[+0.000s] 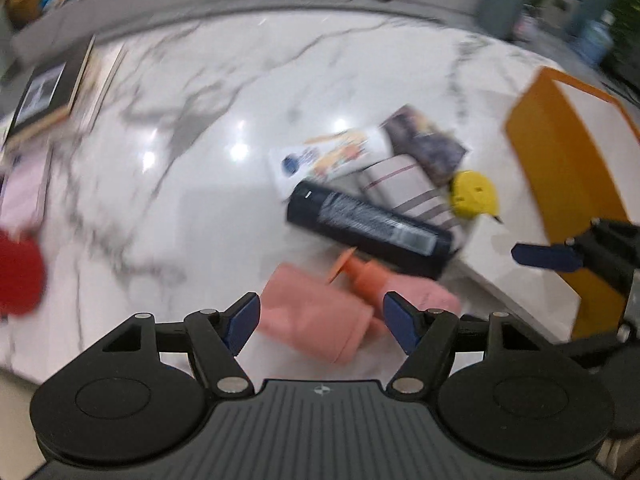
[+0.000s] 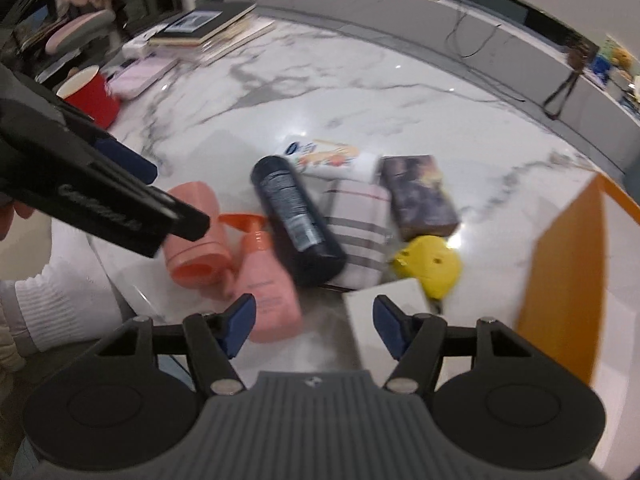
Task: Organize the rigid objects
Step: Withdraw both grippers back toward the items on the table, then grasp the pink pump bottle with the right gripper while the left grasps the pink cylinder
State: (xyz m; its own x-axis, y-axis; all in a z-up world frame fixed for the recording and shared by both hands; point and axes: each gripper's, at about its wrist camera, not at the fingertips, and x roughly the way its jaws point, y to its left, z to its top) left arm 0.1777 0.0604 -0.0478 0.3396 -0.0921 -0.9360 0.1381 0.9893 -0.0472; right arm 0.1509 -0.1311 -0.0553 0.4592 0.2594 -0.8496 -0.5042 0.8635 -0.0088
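Note:
A pile of objects lies on the marble table (image 1: 192,200): a black bottle (image 1: 368,226) (image 2: 298,220), a pink pump bottle (image 1: 400,290) (image 2: 266,280), a salmon cup on its side (image 1: 316,316) (image 2: 196,236), a white tube (image 1: 332,158) (image 2: 332,158), a plaid box (image 1: 408,190) (image 2: 358,232), a dark box (image 1: 426,142) (image 2: 418,196) and a yellow tape measure (image 1: 474,194) (image 2: 428,266). My left gripper (image 1: 320,322) is open and empty just before the salmon cup. My right gripper (image 2: 314,326) is open and empty, near the pink bottle and a white box (image 2: 386,308).
An orange-and-white open box (image 1: 560,168) (image 2: 568,248) stands at the right. A red cup (image 2: 92,96) (image 1: 18,272) and stacked books (image 2: 200,26) (image 1: 48,92) sit at the left. The right gripper shows in the left wrist view (image 1: 548,258); the left one crosses the right wrist view (image 2: 120,184).

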